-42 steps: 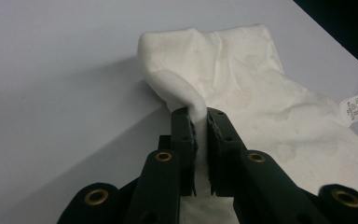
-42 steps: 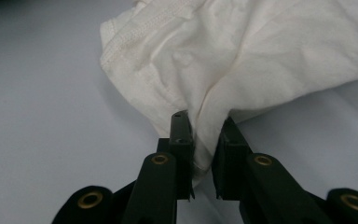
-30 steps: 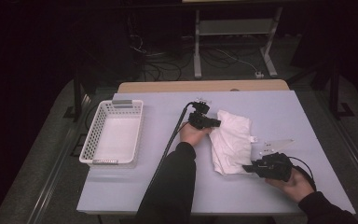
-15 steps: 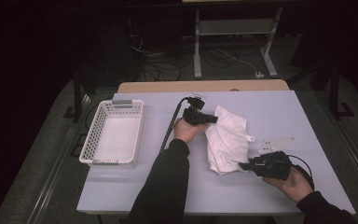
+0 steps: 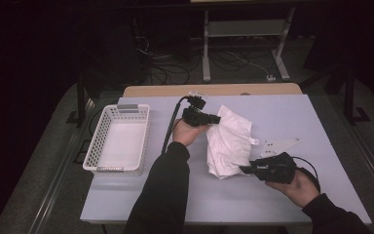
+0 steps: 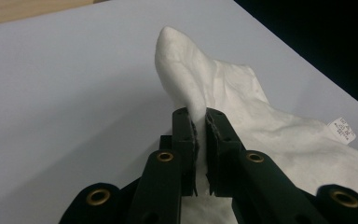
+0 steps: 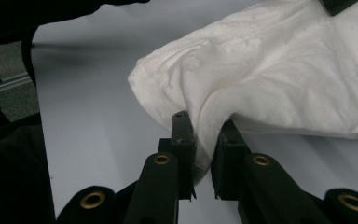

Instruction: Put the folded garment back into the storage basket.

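White garment pinched between left gripper and right gripper, above table.

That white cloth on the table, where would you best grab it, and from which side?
By its edges, as is done now. The white cloth is limp and crumpled, so a pinched fold of edge holds best. The left gripper clamps a far corner from the basket's side; the right gripper clamps the hemmed near edge, coming in low from the opposite side.

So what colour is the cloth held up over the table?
White cloth, clearest in the right gripper view.
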Available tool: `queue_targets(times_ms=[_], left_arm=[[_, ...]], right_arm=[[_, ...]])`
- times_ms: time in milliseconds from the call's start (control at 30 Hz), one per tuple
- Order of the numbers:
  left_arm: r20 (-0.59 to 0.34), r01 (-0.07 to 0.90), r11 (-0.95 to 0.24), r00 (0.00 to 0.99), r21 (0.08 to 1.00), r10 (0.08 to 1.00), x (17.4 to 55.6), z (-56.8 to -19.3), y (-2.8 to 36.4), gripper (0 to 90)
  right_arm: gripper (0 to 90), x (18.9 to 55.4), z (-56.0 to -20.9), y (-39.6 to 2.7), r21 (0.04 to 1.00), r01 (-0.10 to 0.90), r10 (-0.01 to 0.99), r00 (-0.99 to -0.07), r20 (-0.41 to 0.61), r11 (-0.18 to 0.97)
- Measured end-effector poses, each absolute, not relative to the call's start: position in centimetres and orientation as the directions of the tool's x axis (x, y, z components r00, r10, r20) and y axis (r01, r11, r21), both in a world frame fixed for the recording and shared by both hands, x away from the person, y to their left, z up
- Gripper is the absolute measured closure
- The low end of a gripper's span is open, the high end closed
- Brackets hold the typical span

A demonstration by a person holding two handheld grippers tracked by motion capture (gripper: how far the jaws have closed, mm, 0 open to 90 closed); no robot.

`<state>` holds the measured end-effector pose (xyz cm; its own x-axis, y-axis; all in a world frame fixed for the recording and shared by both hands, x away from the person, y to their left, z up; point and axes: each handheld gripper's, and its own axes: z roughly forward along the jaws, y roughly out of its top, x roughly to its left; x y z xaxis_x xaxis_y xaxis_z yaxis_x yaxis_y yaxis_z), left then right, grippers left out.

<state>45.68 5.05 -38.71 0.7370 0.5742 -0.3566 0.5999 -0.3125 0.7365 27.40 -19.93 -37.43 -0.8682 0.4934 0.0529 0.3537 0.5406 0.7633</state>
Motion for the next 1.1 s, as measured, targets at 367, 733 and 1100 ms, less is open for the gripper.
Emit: queue_targets(times_ms=[367,733,1100], left_arm=[[-0.344,0.590,-0.293,0.731,0.752,0.589,45.3,-36.8,7.2,82.2],[-0.318,0.578,-0.293,0.728,0.762,0.607,45.1,-35.3,9.1,82.2],[-0.296,0.575,-0.304,0.722,0.760,0.625,44.9,-33.7,11.0,82.2]], right_arm=[[79.4,27.7,-36.2,-18.7,0.784,0.331,0.474,-0.879,0.053,0.526],[79.4,28.2,-35.3,-17.3,0.800,0.312,0.452,-0.890,0.058,0.513],[79.3,28.6,-34.4,-15.9,0.815,0.300,0.435,-0.898,0.066,0.495]])
